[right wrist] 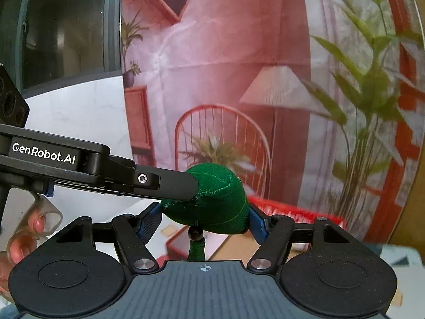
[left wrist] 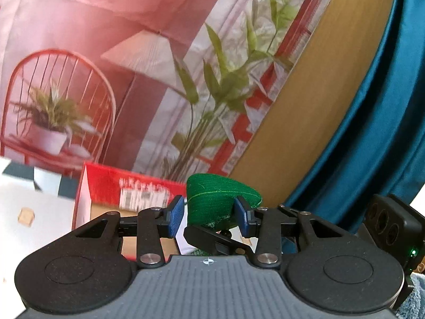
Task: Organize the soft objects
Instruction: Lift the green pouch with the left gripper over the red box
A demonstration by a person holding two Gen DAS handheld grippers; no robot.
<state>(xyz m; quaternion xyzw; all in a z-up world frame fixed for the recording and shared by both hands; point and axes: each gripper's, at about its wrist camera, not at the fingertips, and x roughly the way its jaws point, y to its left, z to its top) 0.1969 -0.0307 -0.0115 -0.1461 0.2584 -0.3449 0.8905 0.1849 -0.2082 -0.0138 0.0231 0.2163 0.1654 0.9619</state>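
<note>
Your left gripper (left wrist: 209, 216) is clamped on a green plush (left wrist: 217, 202), its blue pads (left wrist: 176, 216) pressing the plush from both sides. Your right gripper (right wrist: 203, 219) is clamped on the same plush (right wrist: 215, 199), held up in the air between the two. Only the right view shows the left gripper's arm coming in from the side, its tip against the plush, and your hand (right wrist: 21, 239) on a clear trigger ring at the lower left. Only the left view shows the right gripper's finger crossing under the plush, and its camera block at the right edge. Below and beyond lies an open red box (left wrist: 124, 186); the right view catches just its rim (right wrist: 292, 210). Farthest stands a printed backdrop (left wrist: 106, 53) with a blue curtain (left wrist: 385, 106) beside it, while the right view alone has a dark window (right wrist: 61, 26).
</note>
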